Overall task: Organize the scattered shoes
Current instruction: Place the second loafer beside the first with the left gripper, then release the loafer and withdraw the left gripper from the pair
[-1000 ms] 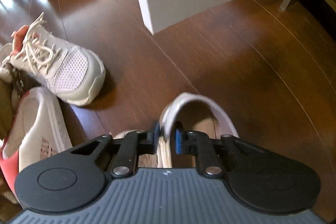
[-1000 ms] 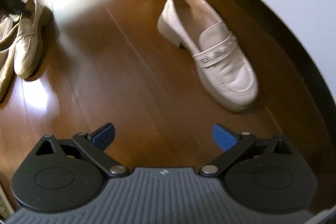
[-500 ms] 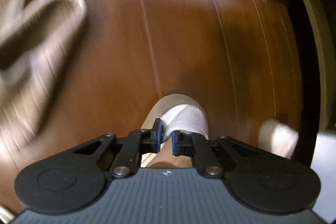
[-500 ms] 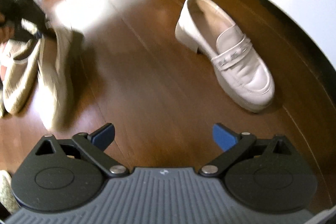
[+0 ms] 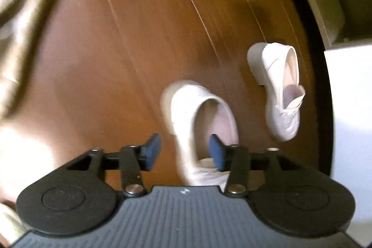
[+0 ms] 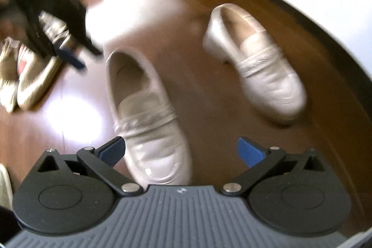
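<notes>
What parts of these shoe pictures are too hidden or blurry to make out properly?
- Left wrist view: the toe of the nearer white loafer is hidden behind the gripper's body.
- Left wrist view: the beige shoes at the left edge are smeared by motion blur and cut off.
- Right wrist view: the pile of shoes at left is blurred and partly covered by the left gripper.

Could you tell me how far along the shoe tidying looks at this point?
Partly done. Two white loafers, one nearer and its match, now lie close together on the wood floor. In hand: the left claw is opening, one pad inside the nearer loafer's collar, neither pressing. The right claw is open and empty. Left: the blurred heap of shoes at far left.
</notes>
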The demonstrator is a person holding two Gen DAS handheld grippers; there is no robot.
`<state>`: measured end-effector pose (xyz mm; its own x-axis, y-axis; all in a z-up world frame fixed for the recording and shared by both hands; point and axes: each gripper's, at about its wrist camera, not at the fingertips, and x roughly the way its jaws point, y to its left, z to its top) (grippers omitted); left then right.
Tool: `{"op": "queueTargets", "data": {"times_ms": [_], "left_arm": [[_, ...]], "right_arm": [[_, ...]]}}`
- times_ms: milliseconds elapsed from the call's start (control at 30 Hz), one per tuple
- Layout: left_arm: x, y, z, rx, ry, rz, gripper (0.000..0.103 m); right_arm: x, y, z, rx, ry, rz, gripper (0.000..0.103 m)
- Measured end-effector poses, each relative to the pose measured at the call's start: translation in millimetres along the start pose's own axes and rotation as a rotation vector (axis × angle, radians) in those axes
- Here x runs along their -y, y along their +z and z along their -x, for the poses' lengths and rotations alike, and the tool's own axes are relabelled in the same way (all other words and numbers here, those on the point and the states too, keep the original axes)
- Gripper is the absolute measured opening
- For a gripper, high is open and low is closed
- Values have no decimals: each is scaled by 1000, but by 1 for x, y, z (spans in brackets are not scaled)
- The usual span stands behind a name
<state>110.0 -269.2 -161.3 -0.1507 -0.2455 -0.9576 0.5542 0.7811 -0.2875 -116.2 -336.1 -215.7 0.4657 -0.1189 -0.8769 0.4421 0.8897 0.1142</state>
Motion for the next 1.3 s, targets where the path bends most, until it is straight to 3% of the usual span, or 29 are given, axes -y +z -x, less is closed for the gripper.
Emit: {"op": "queueTargets", "data": {"times_ms": [133,233,333,533,700,767,1033,1167,1300], "left_arm": [[-23,-16,18,48,39,-16,58],[-35,-24,17,57,62,-4,58],[-39,-16,9,31,83,-28,58],[-28,-24,4,10,65,-87,58],[-22,-29,1,-1,64,-134,58],[-22,-29,-2,-8,65,-141,58],[-25,-31,-5,-20,64,-157,58],[-26,-32,-5,-14,73,-161,59],[-27,-35,-8,-20,72,-168,58]], "right_arm": [[-34,-12,-40,-9,-73,221,102],[-43,-23,-57,-2,-71,323,94],[-33,-29,-52,53,-44,339,89],[19,-19,-55,68,-75,339,88],[56,-5,-53,59,-91,440,92],[65,-5,-39,93,-92,447,97],[64,-10,-52,88,-103,401,96],[66,-14,-53,118,-89,366,83],[72,-14,-53,121,-74,377,82]]}}
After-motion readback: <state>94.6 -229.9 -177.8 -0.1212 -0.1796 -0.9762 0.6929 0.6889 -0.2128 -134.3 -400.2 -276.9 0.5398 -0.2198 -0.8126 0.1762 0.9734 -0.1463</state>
